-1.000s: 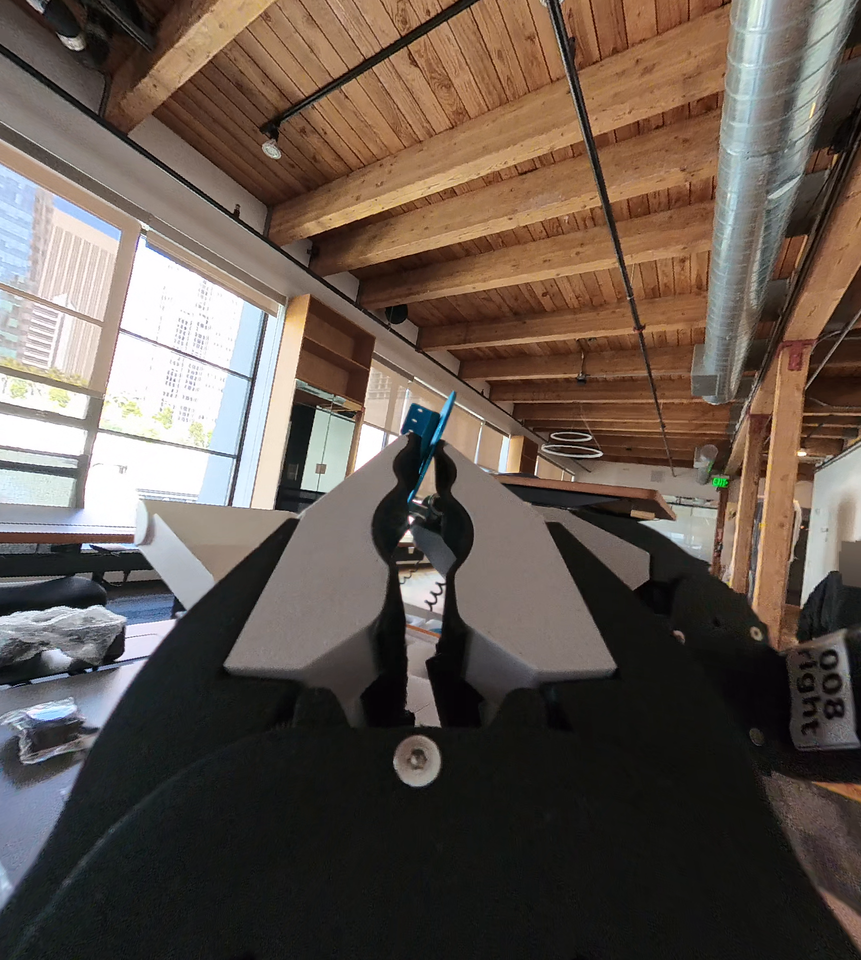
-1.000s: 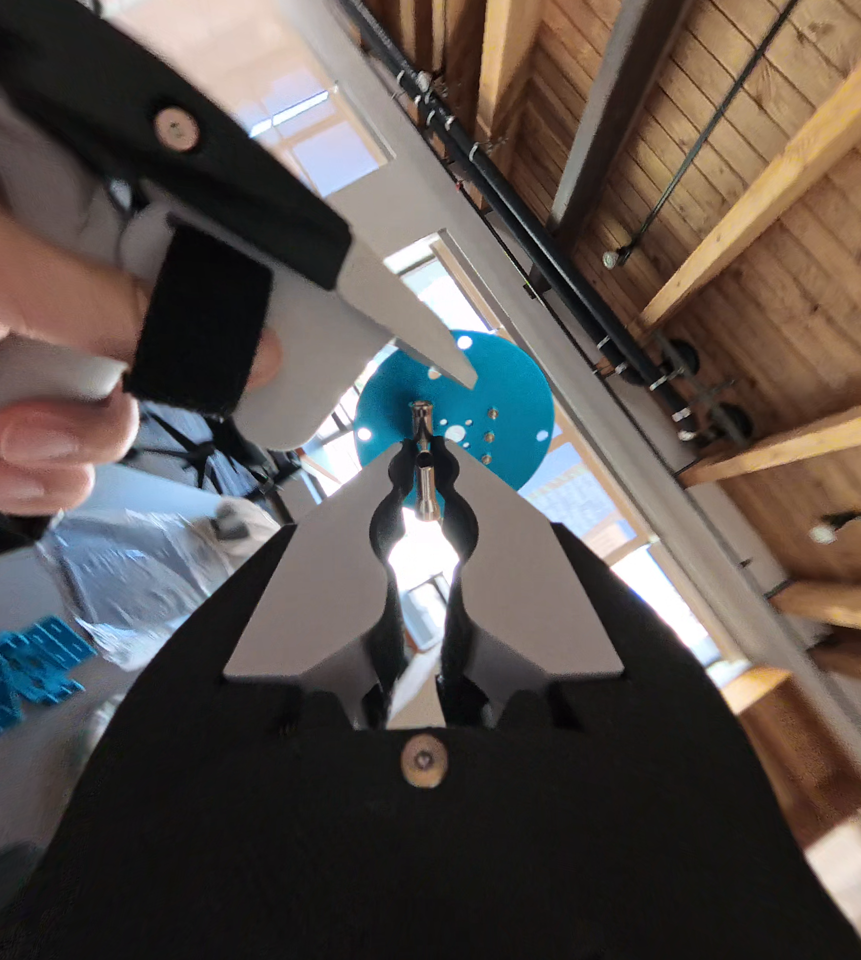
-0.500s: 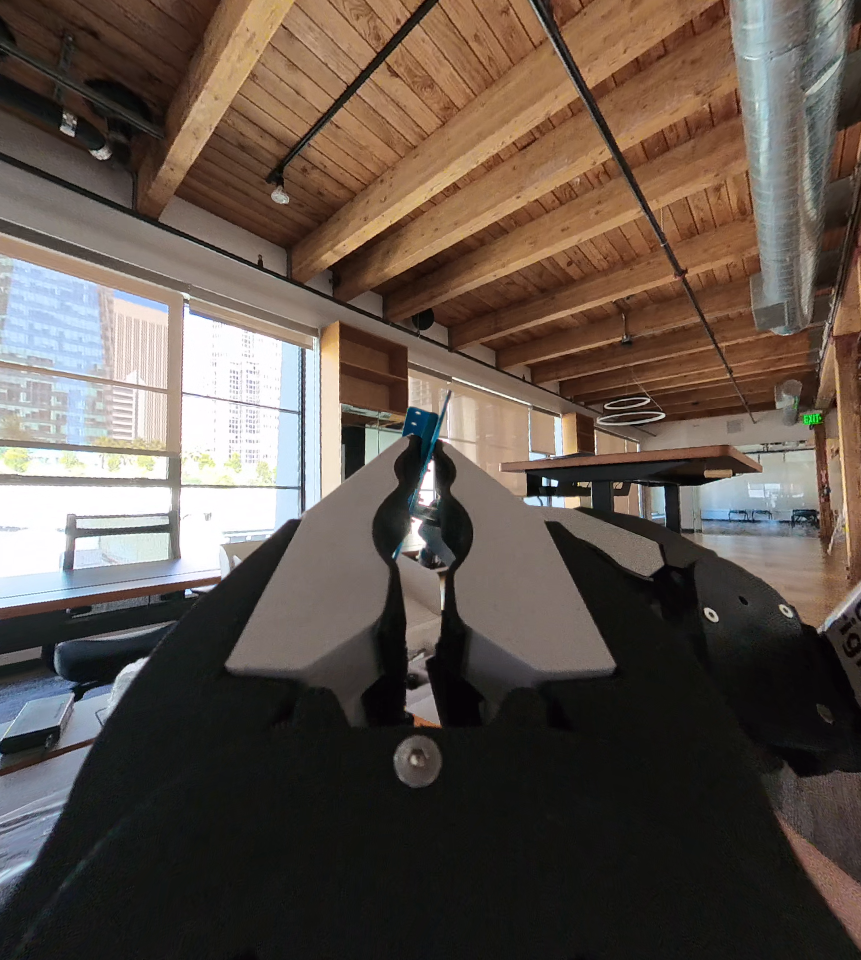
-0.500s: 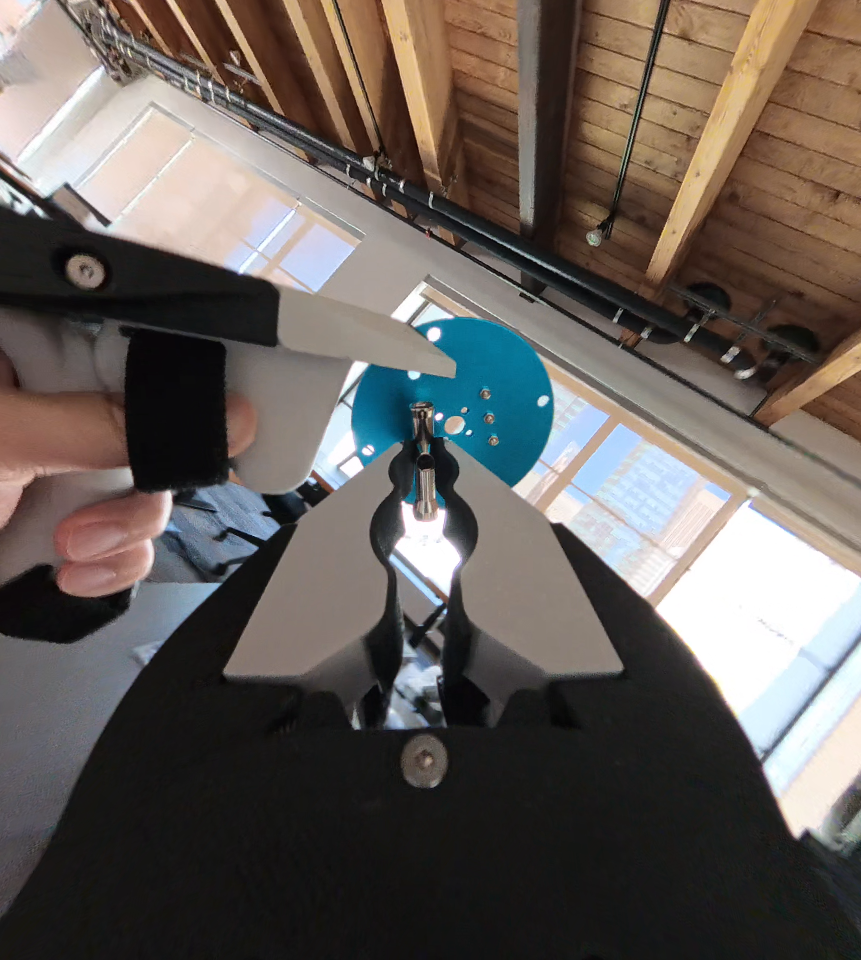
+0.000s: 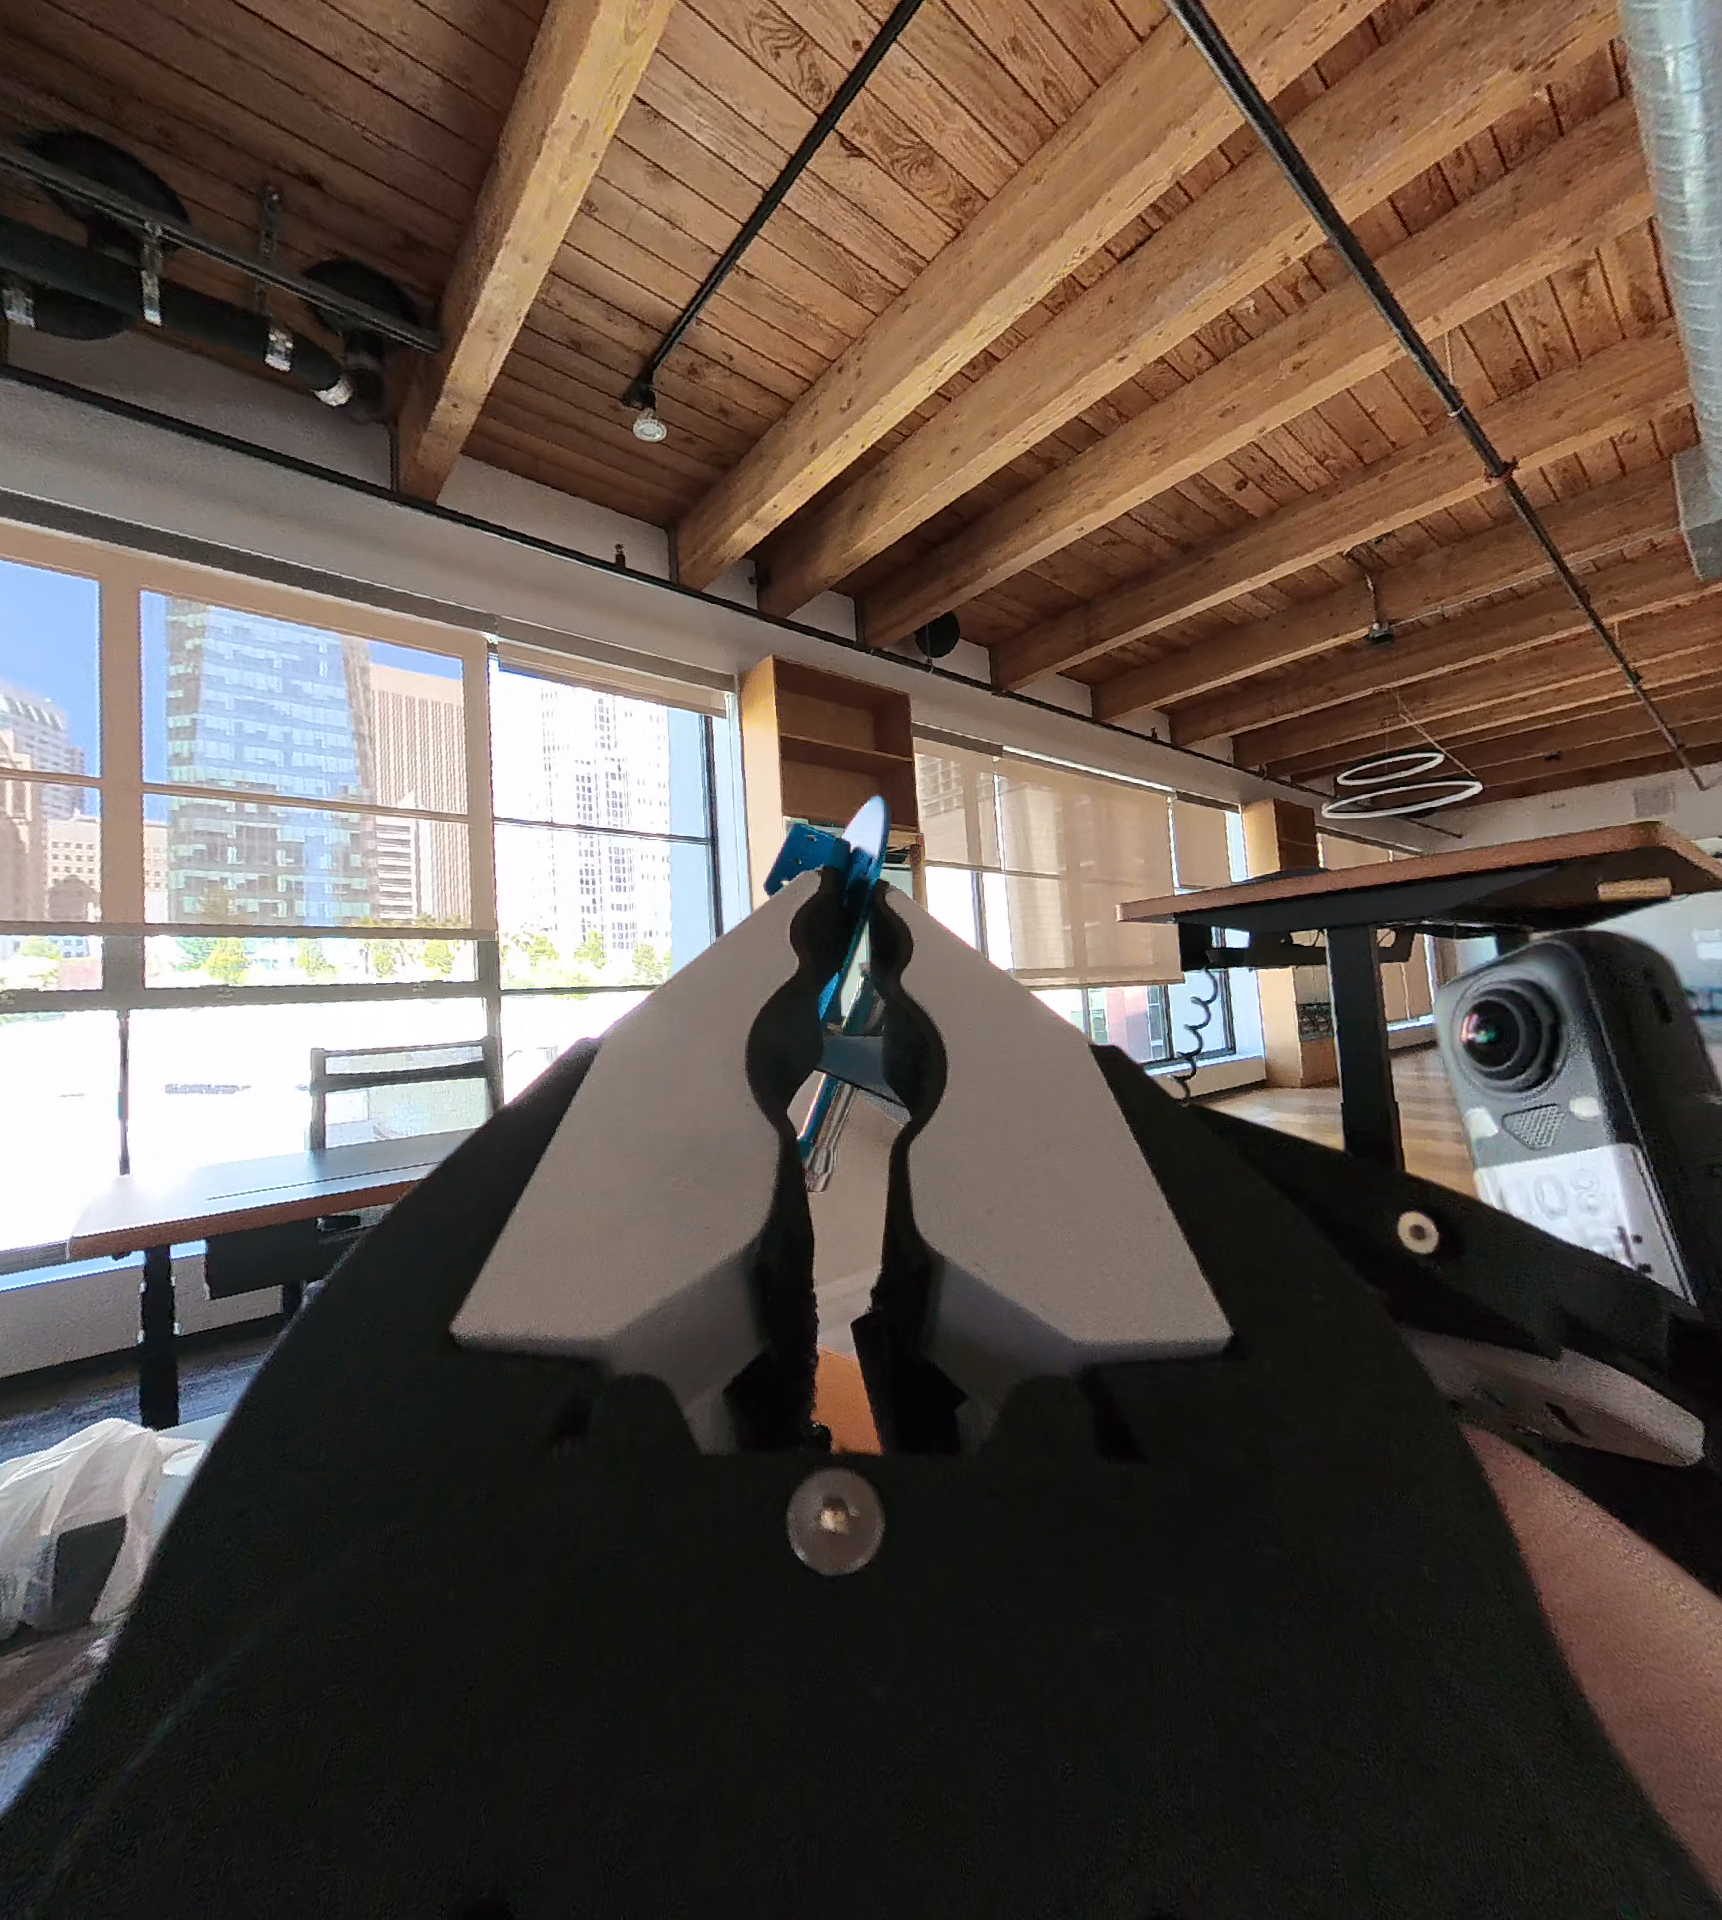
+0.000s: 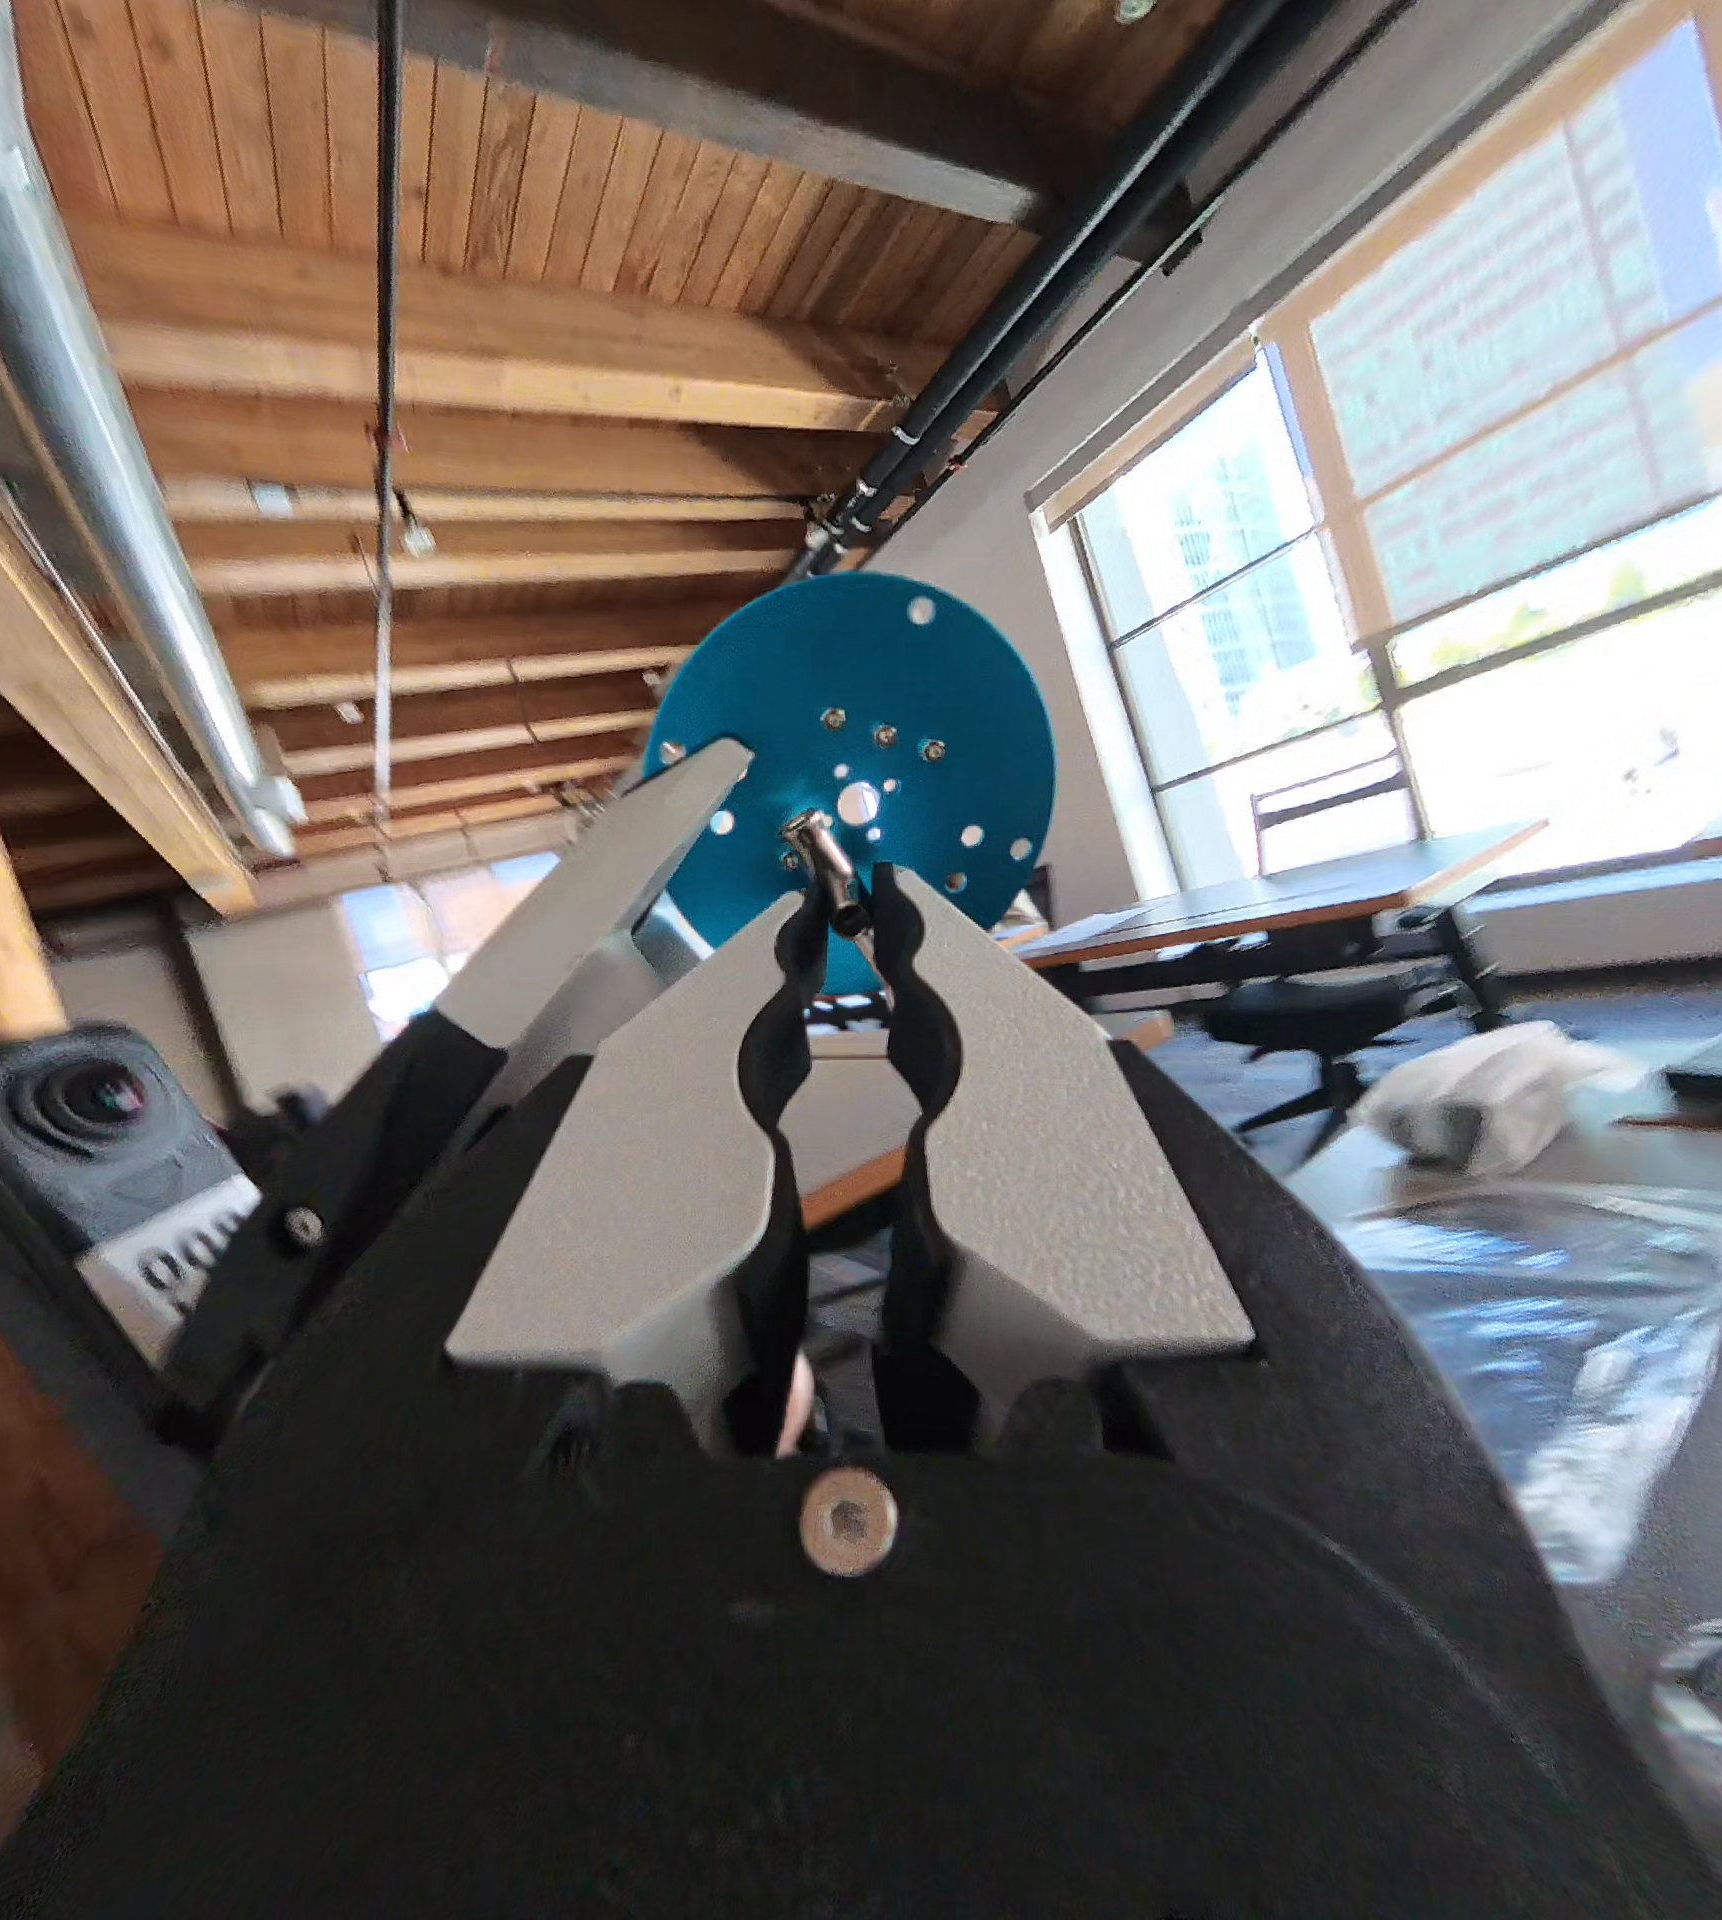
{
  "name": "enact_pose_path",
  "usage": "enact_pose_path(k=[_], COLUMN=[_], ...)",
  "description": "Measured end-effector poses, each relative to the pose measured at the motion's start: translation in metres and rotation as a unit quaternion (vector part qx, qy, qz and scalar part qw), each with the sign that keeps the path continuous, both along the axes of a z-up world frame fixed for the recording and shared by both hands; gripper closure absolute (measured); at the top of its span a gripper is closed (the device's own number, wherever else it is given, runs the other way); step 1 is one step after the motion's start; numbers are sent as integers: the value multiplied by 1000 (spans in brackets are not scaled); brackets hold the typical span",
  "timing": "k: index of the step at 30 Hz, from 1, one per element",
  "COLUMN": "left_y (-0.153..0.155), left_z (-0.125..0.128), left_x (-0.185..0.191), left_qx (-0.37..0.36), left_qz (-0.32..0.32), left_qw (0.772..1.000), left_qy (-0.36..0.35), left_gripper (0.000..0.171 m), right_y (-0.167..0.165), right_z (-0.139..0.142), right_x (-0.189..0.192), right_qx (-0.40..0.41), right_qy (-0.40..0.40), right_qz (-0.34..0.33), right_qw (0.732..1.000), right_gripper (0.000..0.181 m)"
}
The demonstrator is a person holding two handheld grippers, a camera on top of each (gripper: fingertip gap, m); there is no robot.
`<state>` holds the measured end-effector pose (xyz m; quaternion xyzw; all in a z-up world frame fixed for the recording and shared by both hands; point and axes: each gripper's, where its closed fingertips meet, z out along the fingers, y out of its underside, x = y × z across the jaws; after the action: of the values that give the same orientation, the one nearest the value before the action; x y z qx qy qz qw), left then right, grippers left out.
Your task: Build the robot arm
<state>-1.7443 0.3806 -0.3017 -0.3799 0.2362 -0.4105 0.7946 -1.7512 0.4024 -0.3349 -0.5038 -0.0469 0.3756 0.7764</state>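
Two grippers, one blue disc

Both are raised toward the wooden ceiling. Left gripper (image 5: 844, 914) has its jaws closed on the edge of the blue disc (image 6: 849, 774). Right gripper (image 6: 844, 896) has its jaws pinched on a small metal pin (image 6: 829, 858) touching the disc's face.

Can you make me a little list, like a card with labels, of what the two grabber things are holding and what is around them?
left gripper: shut on the edge of the blue disc
right gripper: shut on a small metal pin, its tip at the disc's face
disc: round, flat, many small holes, held up in the air
behind: wooden ceiling, big windows, desks
low down: white plastic bag, clear plastic sheet
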Motion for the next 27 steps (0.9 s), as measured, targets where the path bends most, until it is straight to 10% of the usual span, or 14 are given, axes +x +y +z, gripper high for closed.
enact_pose_path(k=[9, 20, 27], left_y=[17, 18, -4], left_z=[-11, -7, -1], left_x=[-5, -30, -36], left_qx=[50, -58, -50], left_qz=[82, 12, -13], left_qw=[994, 998, 997], left_qy=[56, -1, 50], left_gripper=[170, 171, 171], right_y=[18, -20, -45], right_z=[-12, 7, 26], right_x=[-11, -8, -5], right_qx=[-123, 82, 290], right_qy=[224, -124, -519], right_qz=[190, 0, -65], right_qw=[948, 989, 801], right_gripper=[173, 175, 176])
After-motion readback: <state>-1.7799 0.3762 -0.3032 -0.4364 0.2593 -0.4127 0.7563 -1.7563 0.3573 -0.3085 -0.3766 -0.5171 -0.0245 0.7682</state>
